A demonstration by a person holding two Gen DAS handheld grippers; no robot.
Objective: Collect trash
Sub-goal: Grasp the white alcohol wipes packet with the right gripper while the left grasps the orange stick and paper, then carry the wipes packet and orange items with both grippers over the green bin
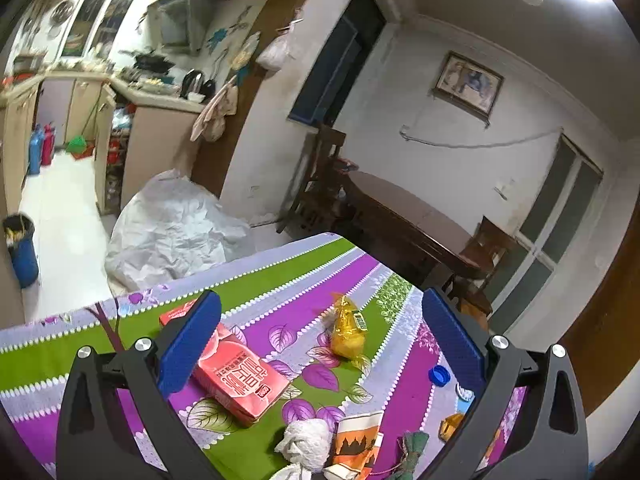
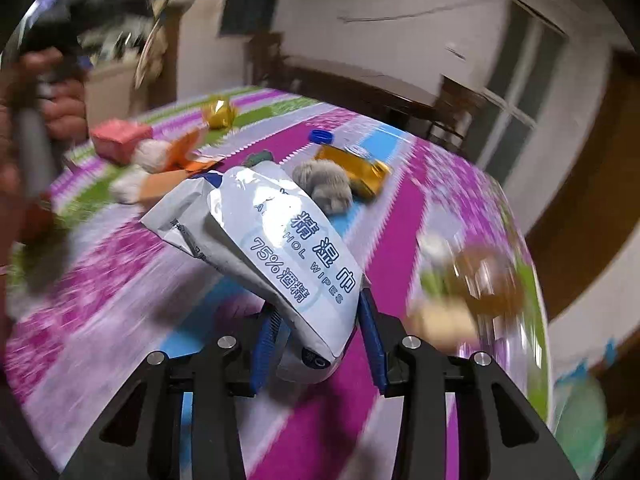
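White and glossy, the alcohol wipes packet [image 2: 276,256] is the piece of trash in hand: the right gripper [image 2: 320,344] pinches its lower end between the blue pads [image 2: 266,340], and the rest of the packet juts forward, lifted above the striped tablecloth [image 2: 120,320]. Gripping one end likely lets the limp pack hang free for carrying off. The tablecloth around it is blurred, which suggests quick motion.

Just beyond the packet lie a grey crumpled wad [image 2: 326,190] and a gold wrapper [image 2: 360,170], with a blue bottle cap [image 2: 322,136] farther back.

The left gripper [image 1: 320,344] hovers over the table with its fingers spread wide and holding nothing, seemingly readied for the next pick. Between them sit a pink carton [image 1: 240,380], partly behind the left pad, and a yellow wrapped packet [image 1: 348,332]; a white tissue ball [image 1: 308,444] and an orange paper cup [image 1: 356,444] lie nearer.

A blue bin [image 1: 22,248] stands on the kitchen floor well apart, probably the destination.
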